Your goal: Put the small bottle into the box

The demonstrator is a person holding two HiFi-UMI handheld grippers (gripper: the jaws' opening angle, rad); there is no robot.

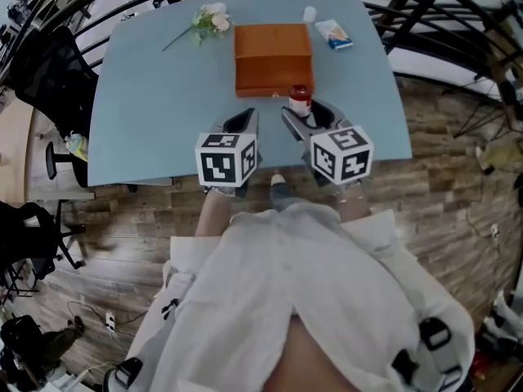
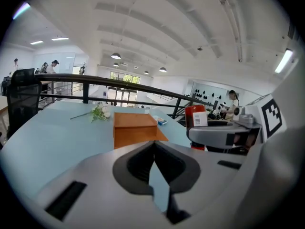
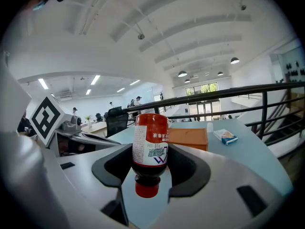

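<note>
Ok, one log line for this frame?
right gripper: shut on small bottle | left gripper: shut, empty | box: bottle not yet inside

- A wide bare stretch of the table point(image 1: 139, 113) is left open to the left of the box point(image 1: 273, 55).
- The box's far left corner is flanked by a flower sprig point(image 1: 209, 21).
- Its right side is bordered by a packet point(image 1: 334, 34).
- Its near right corner is crowded by the small bottle point(image 1: 300, 98), clamped in the right gripper point(image 1: 304, 114).
</note>
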